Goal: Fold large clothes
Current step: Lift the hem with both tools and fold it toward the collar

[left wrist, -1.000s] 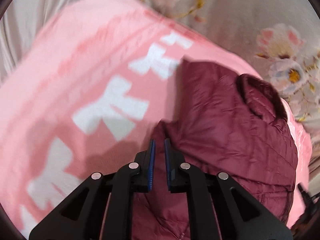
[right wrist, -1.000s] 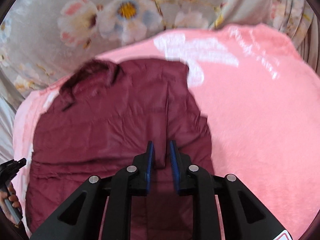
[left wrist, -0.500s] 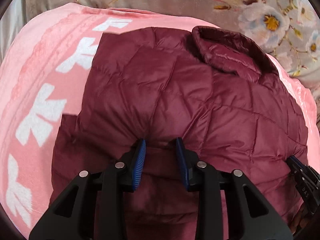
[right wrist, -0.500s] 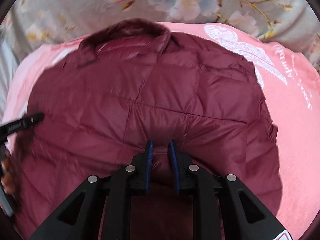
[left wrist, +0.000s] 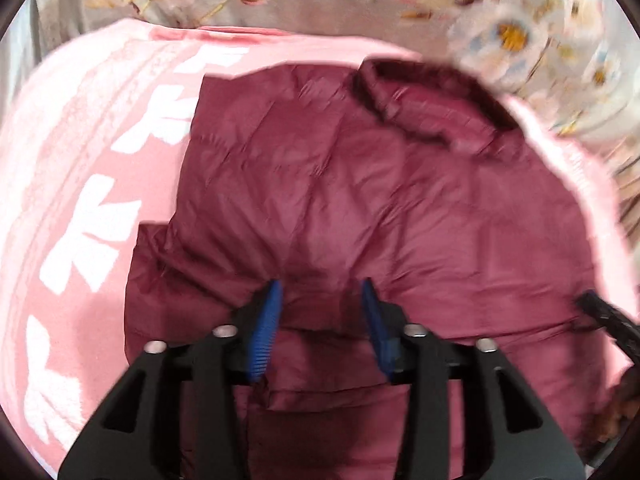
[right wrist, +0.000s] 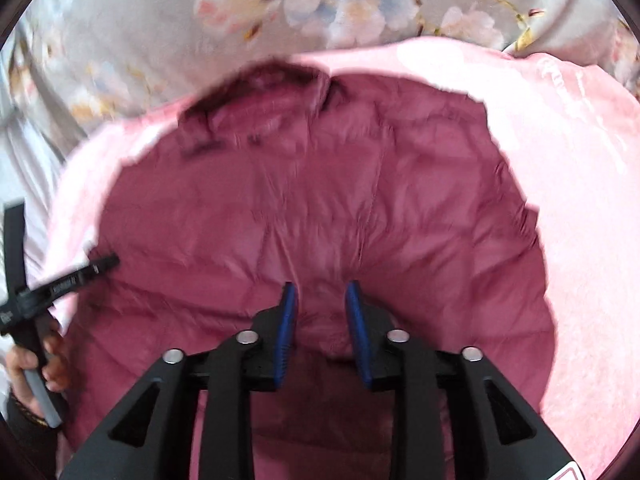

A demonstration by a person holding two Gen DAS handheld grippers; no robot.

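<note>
A maroon quilted jacket [left wrist: 360,200] lies on a pink blanket [left wrist: 80,160], its collar [left wrist: 420,96] at the far end. My left gripper [left wrist: 321,294] sits low over the jacket's near part. Its jaws are opening, and a soft fold lies between the blue pads without being pressed. In the right wrist view the same jacket [right wrist: 320,200] fills the middle. My right gripper [right wrist: 321,296] is also opening, with a puff of fabric loose between its pads. A black finger of the left gripper [right wrist: 68,278] and the hand holding it [right wrist: 36,364] show at the left edge.
A grey sheet with a flower print [right wrist: 160,20] lies beyond the blanket [right wrist: 580,200], which has a white pattern on its left part. A black tip of the right gripper [left wrist: 608,316] juts in at the right of the left wrist view.
Both grippers carried jacket fabric inward over the garment, which now fills both views. Both pairs of jaws, pinched on fabric before, have spread apart, the left one wider.
</note>
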